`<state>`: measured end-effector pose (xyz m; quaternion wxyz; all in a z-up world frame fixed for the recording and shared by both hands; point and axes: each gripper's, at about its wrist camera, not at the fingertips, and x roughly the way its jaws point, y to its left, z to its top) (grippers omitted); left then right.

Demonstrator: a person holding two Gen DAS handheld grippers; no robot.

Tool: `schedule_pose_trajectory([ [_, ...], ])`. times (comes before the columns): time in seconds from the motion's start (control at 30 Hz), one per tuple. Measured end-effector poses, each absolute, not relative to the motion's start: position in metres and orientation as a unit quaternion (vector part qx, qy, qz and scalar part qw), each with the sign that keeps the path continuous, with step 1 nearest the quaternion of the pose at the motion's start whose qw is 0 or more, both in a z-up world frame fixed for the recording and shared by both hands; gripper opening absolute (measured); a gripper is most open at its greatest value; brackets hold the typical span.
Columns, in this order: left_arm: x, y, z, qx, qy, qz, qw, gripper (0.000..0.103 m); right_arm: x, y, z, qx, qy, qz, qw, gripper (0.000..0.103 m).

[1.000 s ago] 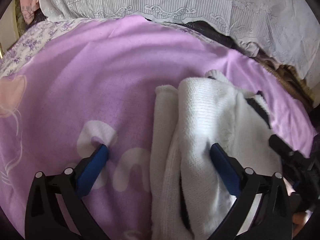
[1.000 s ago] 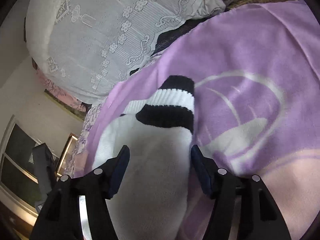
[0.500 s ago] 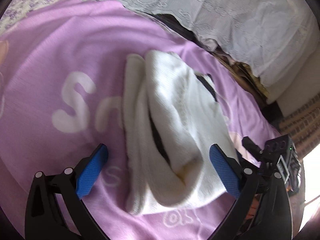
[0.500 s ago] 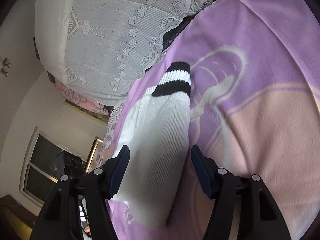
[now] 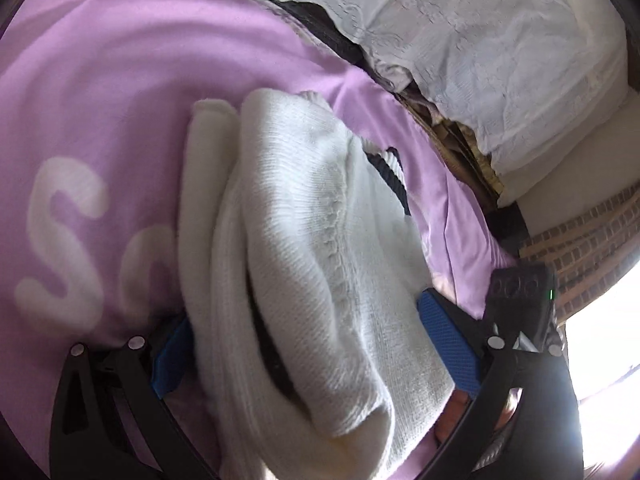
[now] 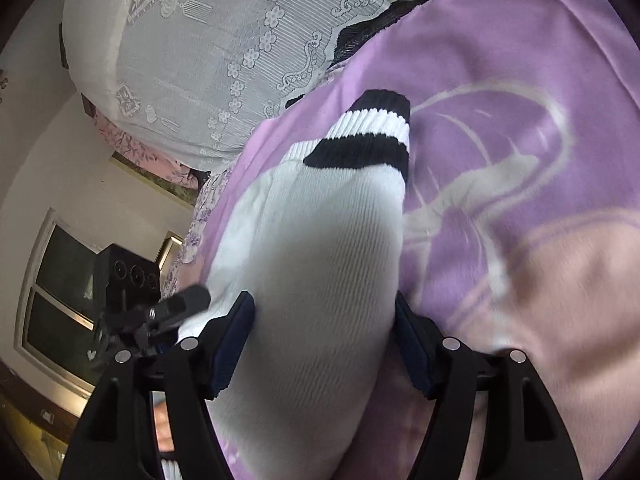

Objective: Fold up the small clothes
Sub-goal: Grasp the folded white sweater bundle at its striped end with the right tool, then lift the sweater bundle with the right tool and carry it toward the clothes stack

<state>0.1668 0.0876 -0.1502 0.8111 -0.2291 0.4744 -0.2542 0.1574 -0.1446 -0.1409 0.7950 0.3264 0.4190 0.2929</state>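
The folded white socks (image 5: 312, 264) lie on the purple blanket (image 5: 104, 92) that covers the bed, their black-striped cuff (image 6: 372, 136) pointing away toward the lace bedcover (image 6: 208, 40). The left hand-held gripper (image 5: 316, 344) straddles the bundle at its near end, jaws spread, with the blue pads (image 5: 448, 332) at either flank; whether they press the knit cannot be told. The right hand-held gripper (image 6: 324, 344) also has the sock between its jaws, which have just been opening, the pads close against the fabric on both sides
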Motion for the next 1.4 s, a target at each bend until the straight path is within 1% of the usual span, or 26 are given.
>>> schedule_pose_trajectory([
  [0.17, 0.162, 0.088, -0.150, -0.229, 0.467, -0.272, 0.809, 0.098, 0.162, -0.139, -0.140, 0.314, 0.414, 0.298, 0.801, 0.068],
  [0.33, 0.153, 0.085, -0.148, -0.228, 0.461, -0.277, 0.812, 0.098, 0.160, -0.142, -0.140, 0.325, 0.411, 0.302, 0.796, 0.065],
  [0.4, 0.158, 0.080, -0.152, -0.209, 0.471, -0.259, 0.817, 0.098, 0.162, -0.139, -0.140, 0.324, 0.411, 0.302, 0.797, 0.065],
  [0.5, 0.161, 0.056, -0.153, -0.132, 0.470, -0.218, 0.845, 0.099, 0.165, -0.134, -0.139, 0.310, 0.411, 0.296, 0.804, 0.066],
  [0.53, 0.160, 0.054, -0.154, -0.125, 0.467, -0.213, 0.849, 0.099, 0.165, -0.131, -0.138, 0.300, 0.411, 0.293, 0.809, 0.066],
  [0.63, 0.159, 0.057, -0.154, -0.141, 0.467, -0.218, 0.845, 0.098, 0.164, -0.129, -0.137, 0.295, 0.409, 0.290, 0.813, 0.066],
  [0.8, 0.148, 0.050, -0.150, -0.126, 0.456, -0.227, 0.852, 0.098, 0.154, -0.128, -0.130, 0.282, 0.393, 0.287, 0.827, 0.055],
  [0.87, 0.145, 0.052, -0.148, -0.131, 0.451, -0.232, 0.852, 0.097, 0.150, -0.126, -0.126, 0.271, 0.384, 0.287, 0.835, 0.053],
  [1.07, 0.130, 0.053, -0.137, -0.150, 0.419, -0.257, 0.858, 0.097, 0.138, -0.125, -0.116, 0.253, 0.372, 0.288, 0.846, 0.053],
  [1.4, 0.088, 0.033, -0.136, -0.128, 0.420, -0.266, 0.858, 0.097, 0.090, -0.143, -0.110, 0.262, 0.378, 0.276, 0.844, 0.052],
])
